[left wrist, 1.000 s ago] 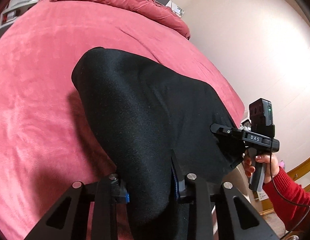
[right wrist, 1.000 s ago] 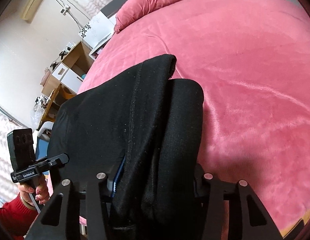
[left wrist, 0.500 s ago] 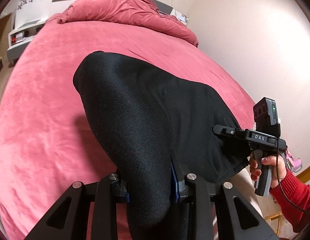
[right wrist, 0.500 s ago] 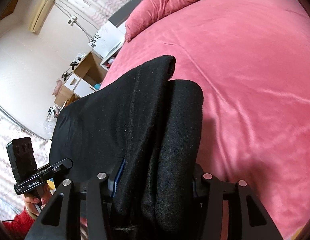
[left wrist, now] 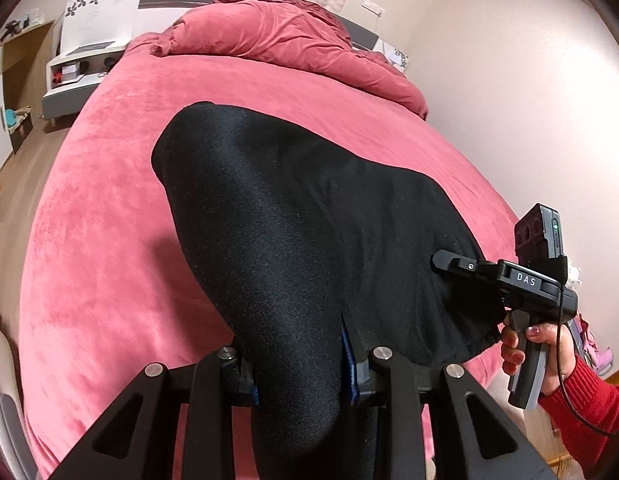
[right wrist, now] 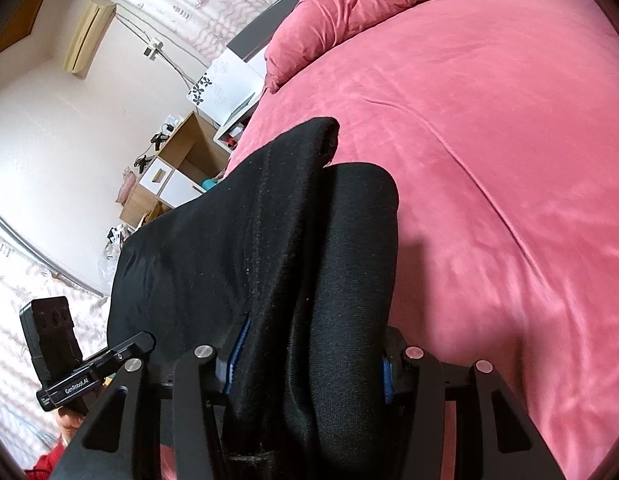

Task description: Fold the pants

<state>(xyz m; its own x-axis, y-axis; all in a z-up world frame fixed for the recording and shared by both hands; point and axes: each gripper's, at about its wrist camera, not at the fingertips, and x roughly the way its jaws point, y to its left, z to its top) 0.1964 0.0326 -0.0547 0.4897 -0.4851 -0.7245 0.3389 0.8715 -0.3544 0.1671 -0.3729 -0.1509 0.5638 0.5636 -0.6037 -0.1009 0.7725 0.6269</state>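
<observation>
Black pants (left wrist: 309, 232) hang stretched between my two grippers above a pink bed (left wrist: 109, 240). My left gripper (left wrist: 301, 376) is shut on a thick bunch of the fabric at one side. At the other side my right gripper (right wrist: 309, 364) is shut on a wider folded bundle of the pants (right wrist: 269, 248). In the left wrist view the right gripper (left wrist: 505, 280) shows at the right edge of the cloth, held by a hand in a red sleeve (left wrist: 581, 404). The right wrist view shows the left gripper (right wrist: 97, 368) at the lower left. The fingertips are buried in fabric.
A bunched pink duvet (left wrist: 289, 44) lies at the head of the bed. A white bedside unit (left wrist: 85, 56) and wooden shelves (right wrist: 177, 168) stand left of the bed. A bare wall (left wrist: 509, 100) runs along its right side.
Both grippers have risen and drawn back with the pants still held. More of the bed, the duvet and the room beyond has come into view.
</observation>
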